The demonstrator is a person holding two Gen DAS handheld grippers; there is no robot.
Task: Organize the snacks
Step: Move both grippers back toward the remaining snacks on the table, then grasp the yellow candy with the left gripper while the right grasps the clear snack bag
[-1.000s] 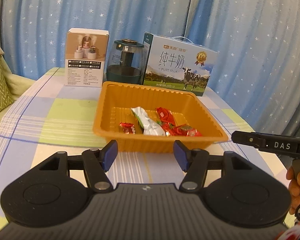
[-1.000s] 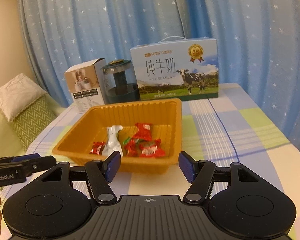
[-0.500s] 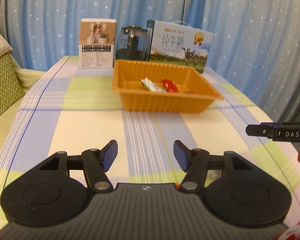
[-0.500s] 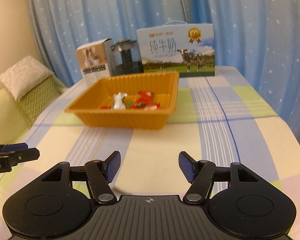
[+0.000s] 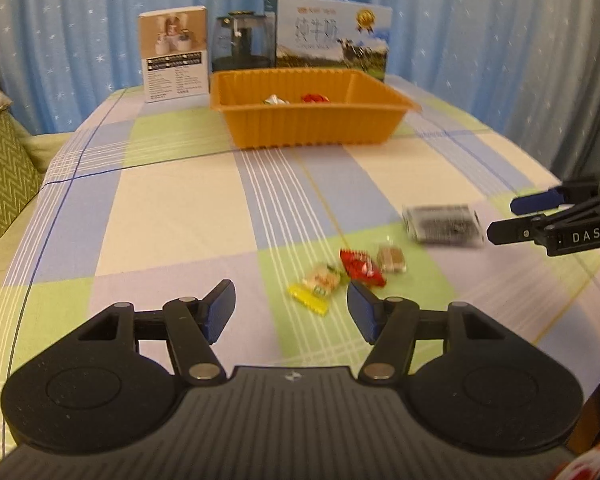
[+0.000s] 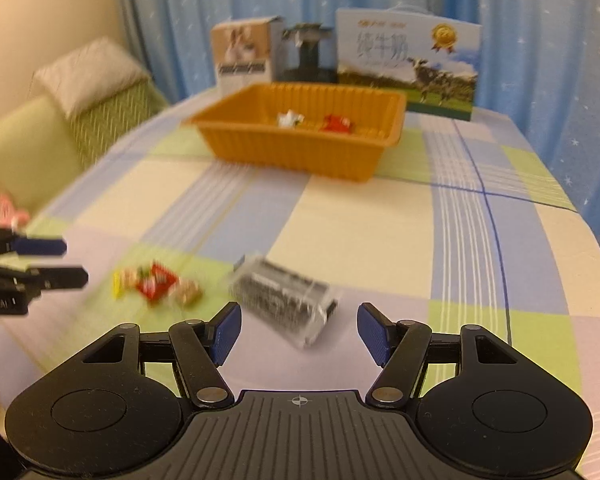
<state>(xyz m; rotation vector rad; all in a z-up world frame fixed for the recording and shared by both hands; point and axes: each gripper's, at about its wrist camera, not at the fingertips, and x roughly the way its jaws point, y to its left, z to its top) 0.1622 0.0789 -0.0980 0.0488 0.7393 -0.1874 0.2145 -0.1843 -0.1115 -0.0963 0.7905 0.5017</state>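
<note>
snacks just ahead of left gripper

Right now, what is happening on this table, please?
A person holds two grippers, both open and empty. The left gripper is near three small snacks; the right gripper faces a dark snack packet. The orange tray farther back already holds a few snacks.

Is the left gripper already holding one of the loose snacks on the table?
No: the left gripper is open and empty, with the yellow-edged snack and red snack lying on the tablecloth ahead of it.
</note>
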